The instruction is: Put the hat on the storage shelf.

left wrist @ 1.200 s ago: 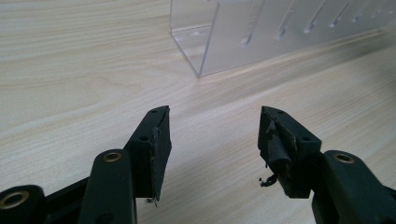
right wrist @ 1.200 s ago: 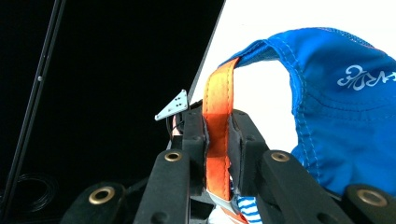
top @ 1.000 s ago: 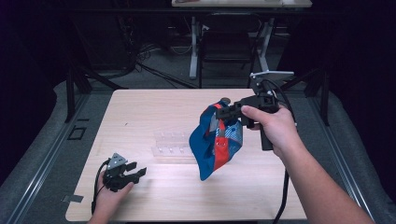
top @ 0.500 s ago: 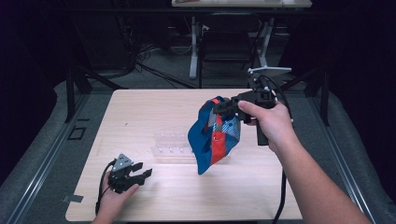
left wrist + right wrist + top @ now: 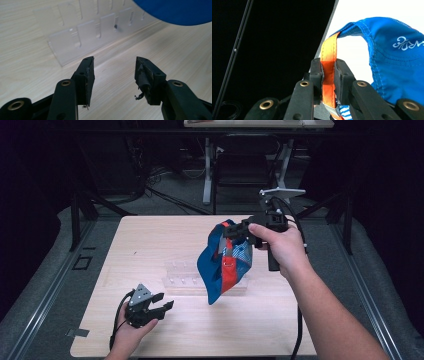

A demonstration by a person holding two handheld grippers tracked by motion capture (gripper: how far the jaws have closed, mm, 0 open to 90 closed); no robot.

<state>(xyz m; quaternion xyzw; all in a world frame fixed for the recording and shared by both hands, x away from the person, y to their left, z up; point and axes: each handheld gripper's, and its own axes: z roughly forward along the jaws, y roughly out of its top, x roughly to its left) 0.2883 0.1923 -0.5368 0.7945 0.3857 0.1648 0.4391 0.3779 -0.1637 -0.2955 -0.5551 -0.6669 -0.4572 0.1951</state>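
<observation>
A clear rack and hanging cap block mid-table.

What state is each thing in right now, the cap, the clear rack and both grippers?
Cap: off the table, hanging by its orange strap.
Clear rack: flat on the table, untouched.
Right gripper: shut on the orange strap, holding the cap up.
Left gripper: open, nothing between its jaws, low over the table near the rack.
</observation>
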